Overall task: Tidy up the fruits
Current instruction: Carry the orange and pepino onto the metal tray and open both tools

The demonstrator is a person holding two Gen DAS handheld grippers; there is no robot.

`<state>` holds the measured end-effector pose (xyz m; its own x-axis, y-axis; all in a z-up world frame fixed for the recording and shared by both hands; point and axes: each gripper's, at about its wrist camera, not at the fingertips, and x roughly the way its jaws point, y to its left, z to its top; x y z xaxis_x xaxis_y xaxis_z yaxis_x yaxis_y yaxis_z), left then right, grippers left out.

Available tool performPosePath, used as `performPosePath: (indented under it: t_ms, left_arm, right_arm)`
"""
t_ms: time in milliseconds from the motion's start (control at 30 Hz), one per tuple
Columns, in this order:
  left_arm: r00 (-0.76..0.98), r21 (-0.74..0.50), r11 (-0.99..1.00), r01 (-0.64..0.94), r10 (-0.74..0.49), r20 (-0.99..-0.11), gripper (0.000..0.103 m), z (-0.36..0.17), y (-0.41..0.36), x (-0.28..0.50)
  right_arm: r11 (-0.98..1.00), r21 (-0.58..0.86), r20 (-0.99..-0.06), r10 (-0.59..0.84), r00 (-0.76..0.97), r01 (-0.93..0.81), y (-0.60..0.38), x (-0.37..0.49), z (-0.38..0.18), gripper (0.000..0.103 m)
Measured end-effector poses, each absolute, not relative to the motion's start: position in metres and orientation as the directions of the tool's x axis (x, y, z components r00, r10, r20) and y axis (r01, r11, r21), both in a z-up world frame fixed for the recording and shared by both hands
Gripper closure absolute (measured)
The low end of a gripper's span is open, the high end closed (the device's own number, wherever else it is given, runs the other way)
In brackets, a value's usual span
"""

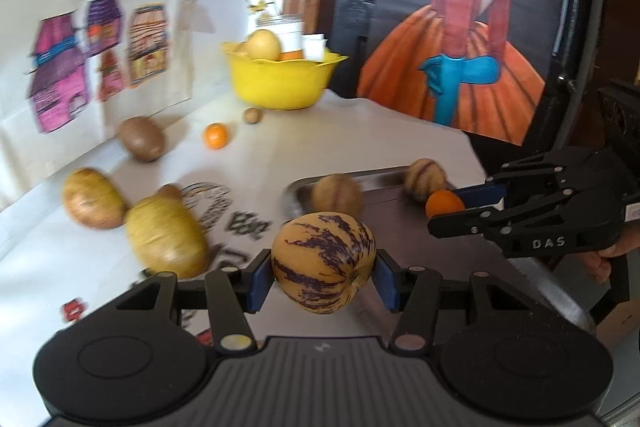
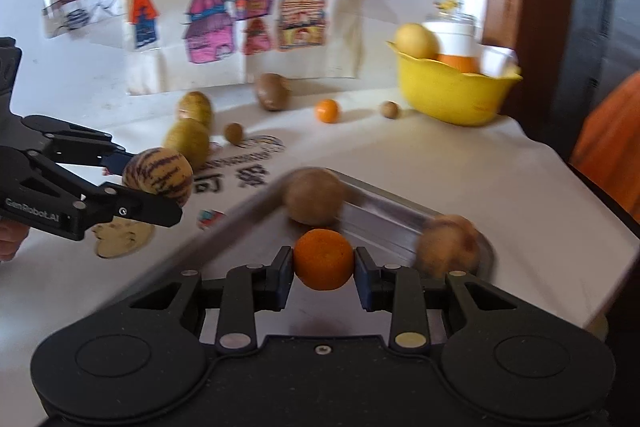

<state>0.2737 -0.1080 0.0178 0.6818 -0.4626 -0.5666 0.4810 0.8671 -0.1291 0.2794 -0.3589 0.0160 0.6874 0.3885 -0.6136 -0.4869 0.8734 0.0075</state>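
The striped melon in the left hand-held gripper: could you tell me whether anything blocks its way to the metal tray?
Nothing visible does. The striped melon is beside the metal tray, whose near part looks bare; two brown fruits sit along its far rim.

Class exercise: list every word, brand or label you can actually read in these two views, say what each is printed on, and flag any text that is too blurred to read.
"DAS": on the side of the right gripper.
"GenRobot.AI": on the side of the left gripper.
Large black characters printed on the white table cover: blurred, not readable.
Small print on the coloured house posters: too small to read.
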Motion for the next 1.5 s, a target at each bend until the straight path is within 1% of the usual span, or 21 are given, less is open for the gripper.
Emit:
performPosePath:
  t_ms: [267,500,1000,1300,1500]
  left_arm:
    - [0.648,-0.175,0.844,0.507,-0.508,-0.567,0.046,0.013,-0.148,0.293]
    - [0.642,-0.155,0.847,0.509,-0.494,-0.586,0.046,0.003,-0.168,0.308]
    - [0.64,-0.146,0.868,0.475,-0.455,-0.619,0.046,-0.009,-0.178,0.32]
    - [0.633,-0.164,0.874,0.457,-0.449,-0.63,0.045,-0.013,-0.176,0.324]
    - [0.635,-0.154,0.874,0.46,-0.445,-0.631,0.045,-0.013,-0.177,0.323]
  right_arm:
    - [0.918,-0.045,-0.609,0.287,0.739,-0.393,-0.386,0.282,0.0,0.069]
    - [0.914,-0.14,-0.601,0.226,0.767,-0.38,-0.391,0.285,-0.014,0.069]
    - [0.894,-0.224,-0.584,0.196,0.788,-0.388,-0.382,0.291,-0.023,0.069]
    - [0.892,-0.229,-0.573,0.199,0.795,-0.389,-0.38,0.29,-0.025,0.069]
    - [0.895,-0.231,-0.57,0.194,0.798,-0.382,-0.381,0.289,-0.025,0.067]
